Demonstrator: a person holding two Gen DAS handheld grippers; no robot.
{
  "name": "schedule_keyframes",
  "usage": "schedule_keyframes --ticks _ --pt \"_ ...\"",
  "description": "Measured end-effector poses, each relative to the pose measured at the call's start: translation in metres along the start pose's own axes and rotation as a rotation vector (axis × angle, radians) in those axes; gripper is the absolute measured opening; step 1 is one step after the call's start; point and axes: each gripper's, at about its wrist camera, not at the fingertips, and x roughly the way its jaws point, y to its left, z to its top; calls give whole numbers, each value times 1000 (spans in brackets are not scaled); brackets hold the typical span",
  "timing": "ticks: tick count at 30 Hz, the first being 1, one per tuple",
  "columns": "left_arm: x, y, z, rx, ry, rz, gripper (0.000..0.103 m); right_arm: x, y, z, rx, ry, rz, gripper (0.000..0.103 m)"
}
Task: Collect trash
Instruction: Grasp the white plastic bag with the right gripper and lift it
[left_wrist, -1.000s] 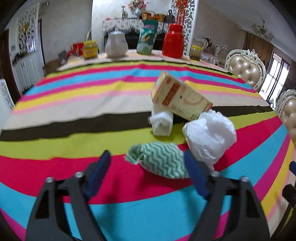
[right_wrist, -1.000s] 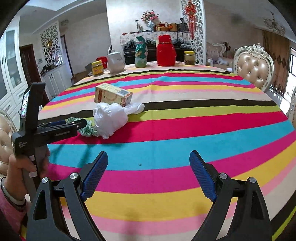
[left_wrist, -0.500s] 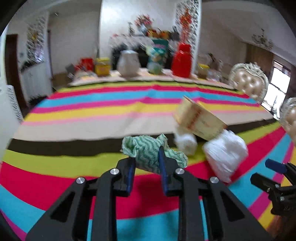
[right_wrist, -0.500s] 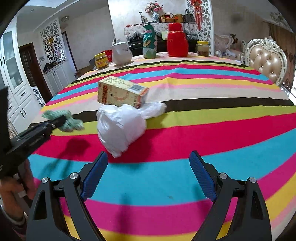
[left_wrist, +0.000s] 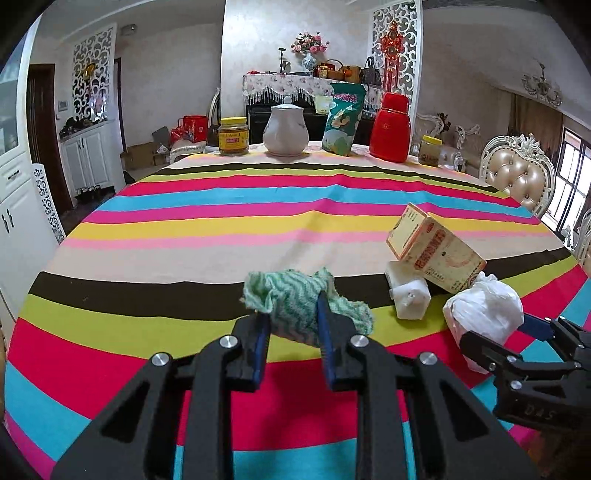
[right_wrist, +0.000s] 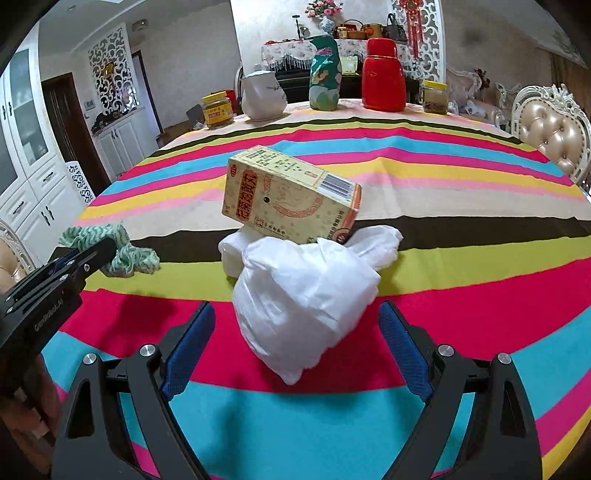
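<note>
With the left gripper (left_wrist: 291, 325) clamped on the green cloth (left_wrist: 295, 299), the open right gripper (right_wrist: 295, 332) should straddle the white bag (right_wrist: 303, 295) squarely and pinch mid-bulk, clear of the box (right_wrist: 291, 199).

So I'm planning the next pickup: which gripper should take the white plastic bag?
Right. The right gripper is open with the bag between its fingers, while the left gripper is shut on the green cloth.
</note>
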Motion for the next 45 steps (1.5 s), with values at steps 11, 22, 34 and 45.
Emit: schedule_keyframes --ticks 11,22,34,45 --pt "3 3 -1 -2 10 -9 24 6 -1 2 6 11 -47 77" --pt "4 1 -1 -1 12 -14 24 6 0 0 3 12 -26 42" --pt "8 0 0 0 17 -31 24 -32 4 -6 -12 -190 -73 35" --pt "8 4 0 -20 8 -49 24 -57 -4 -14 29 -219 -34 35"
